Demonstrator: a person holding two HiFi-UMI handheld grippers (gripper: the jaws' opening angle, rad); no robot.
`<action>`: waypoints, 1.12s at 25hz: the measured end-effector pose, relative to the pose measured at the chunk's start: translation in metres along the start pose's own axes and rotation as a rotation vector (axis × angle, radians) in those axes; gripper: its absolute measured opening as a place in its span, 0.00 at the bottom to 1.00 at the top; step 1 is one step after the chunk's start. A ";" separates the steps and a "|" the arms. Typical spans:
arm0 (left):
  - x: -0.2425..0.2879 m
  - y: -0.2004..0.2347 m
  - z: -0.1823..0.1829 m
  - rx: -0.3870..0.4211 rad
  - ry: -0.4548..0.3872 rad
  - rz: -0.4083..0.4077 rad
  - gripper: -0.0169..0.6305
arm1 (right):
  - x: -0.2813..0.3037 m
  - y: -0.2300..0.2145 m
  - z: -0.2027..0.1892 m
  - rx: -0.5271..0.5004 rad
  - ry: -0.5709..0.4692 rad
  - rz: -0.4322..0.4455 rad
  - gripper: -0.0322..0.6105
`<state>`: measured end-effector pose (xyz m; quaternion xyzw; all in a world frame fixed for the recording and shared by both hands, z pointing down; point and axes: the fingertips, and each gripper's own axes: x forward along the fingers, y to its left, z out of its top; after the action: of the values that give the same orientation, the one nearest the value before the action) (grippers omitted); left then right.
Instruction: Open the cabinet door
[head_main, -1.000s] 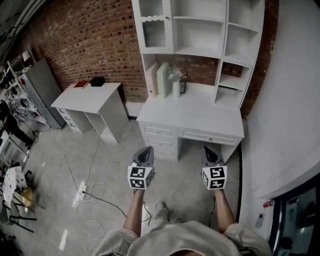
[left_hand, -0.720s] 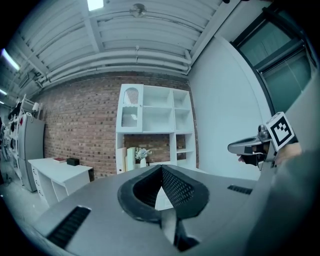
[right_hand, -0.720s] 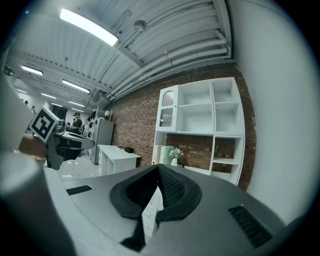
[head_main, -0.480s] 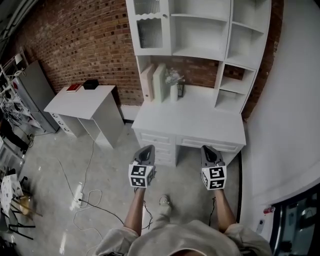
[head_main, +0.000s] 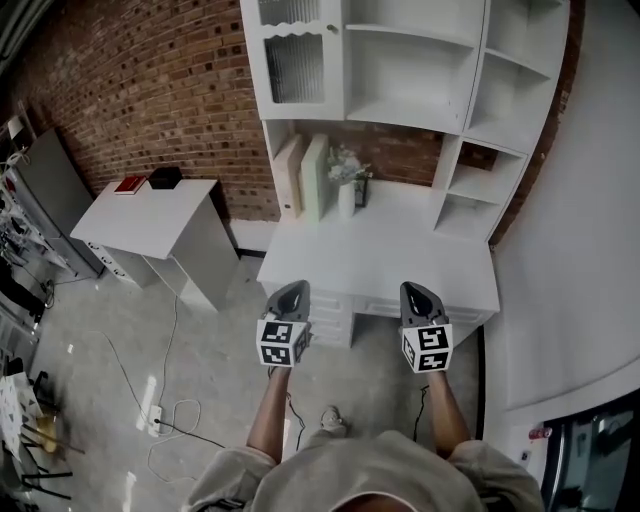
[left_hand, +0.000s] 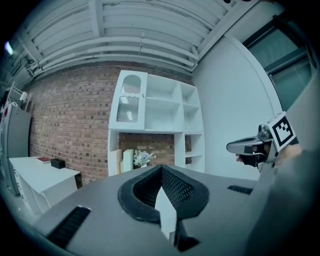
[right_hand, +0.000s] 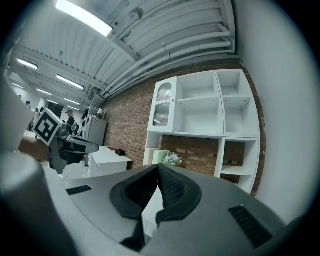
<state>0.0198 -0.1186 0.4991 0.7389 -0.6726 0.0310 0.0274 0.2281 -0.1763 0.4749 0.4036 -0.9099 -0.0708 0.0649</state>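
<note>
Cabinet door (head_main: 295, 65): ribbed-glass panel at upper left of the white hutch (head_main: 420, 70), above the desk (head_main: 380, 250); seen shut, small knob on its right edge; also seen in the left gripper view (left_hand: 129, 102) and the right gripper view (right_hand: 162, 110).
Left gripper (head_main: 291, 290): held level, pointed at the hutch; jaw tips together, nothing clamped (left_hand: 161, 172).
Right gripper (head_main: 418, 290): held level beside the left one; jaws closed, nothing held (right_hand: 157, 170).
Changed: over the last second the desk and hutch have been brought closer in the head view; both grippers, shown over the floor before, are now shown at the desk's front edge. Jaws unchanged.
Meaning: approach phase judged under way; door not yet reached, still well apart from both grippers and higher up.
Next need: one gripper likely to be raised up and left toward the knob, jaws to be parted first.
Clutter: binders (head_main: 303, 175) and flower vase (head_main: 347, 180) on the desk below the door; could be brushed if the reach is kept low.
Side table (head_main: 150, 215): left of the desk, not involved.
</note>
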 end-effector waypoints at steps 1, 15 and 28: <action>0.011 0.008 0.002 -0.001 -0.003 -0.004 0.07 | 0.012 -0.002 0.001 -0.001 -0.001 -0.002 0.07; 0.127 0.105 0.022 0.027 -0.014 -0.071 0.07 | 0.146 -0.014 0.009 -0.015 0.010 -0.057 0.07; 0.172 0.131 -0.002 0.017 0.034 -0.079 0.07 | 0.202 -0.016 -0.012 -0.012 0.050 -0.028 0.07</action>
<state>-0.0950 -0.3011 0.5157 0.7645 -0.6419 0.0481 0.0338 0.1069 -0.3383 0.4963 0.4174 -0.9019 -0.0669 0.0890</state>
